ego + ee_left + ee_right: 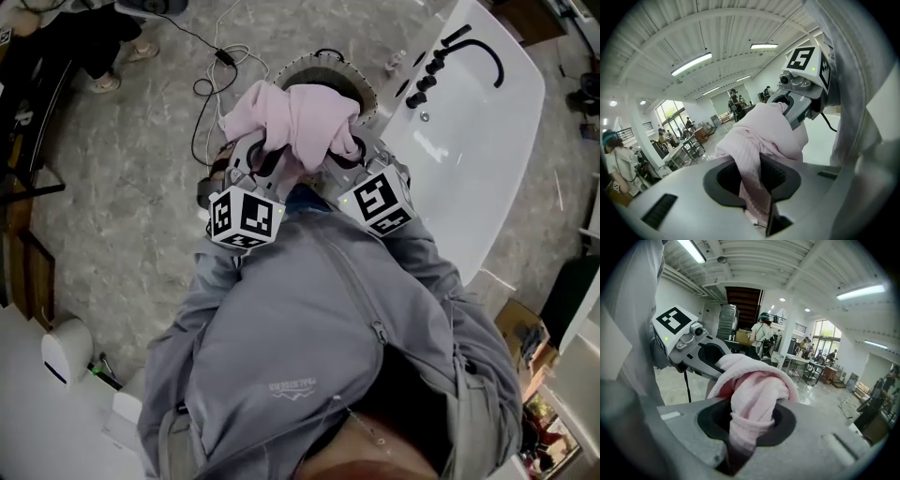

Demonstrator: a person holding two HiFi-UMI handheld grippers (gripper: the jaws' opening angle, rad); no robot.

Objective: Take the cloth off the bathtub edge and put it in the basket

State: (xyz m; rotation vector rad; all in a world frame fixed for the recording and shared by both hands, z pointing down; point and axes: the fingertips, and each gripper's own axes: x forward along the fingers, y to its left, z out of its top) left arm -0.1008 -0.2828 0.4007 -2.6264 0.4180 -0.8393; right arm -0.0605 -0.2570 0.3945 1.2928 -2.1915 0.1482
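**Condition.** The pink cloth (295, 122) is off the bathtub (487, 141), which stands just to the right of the basket (366, 94). The cloth hangs bunched in the air over the near side of the basket and hides most of the basket's mouth in the head view. The left gripper (267, 161) has its fingers closed on a fold at the cloth's left side. The right gripper (342, 155) has its fingers closed on a thicker wad at the right side. Each grip takes only a narrow pinch, and the bulk of the cloth rides loose above and between the two.

**Risks, as judged.**
1. Missed drop. The bundle appears to sit over the basket's near rim rather than its centre. Released here, part of it could drape over the rim or slide to the floor (122, 169) on the person's side of the basket.
2. Uneven release. If one pair of fingers opens before the other, the cloth would swing from the remaining grip and could trail outside the basket.
3. Cling. The fabric is packed deep between the right fingers, so it may hang on after they open and be pulled back out of the basket.
4. Poor sight. The cloth covers the basket's mouth from above, which makes alignment hard to check.
5. Floor hazard. A cable (211, 84) lies left of the basket, and a fallen cloth could land on it.
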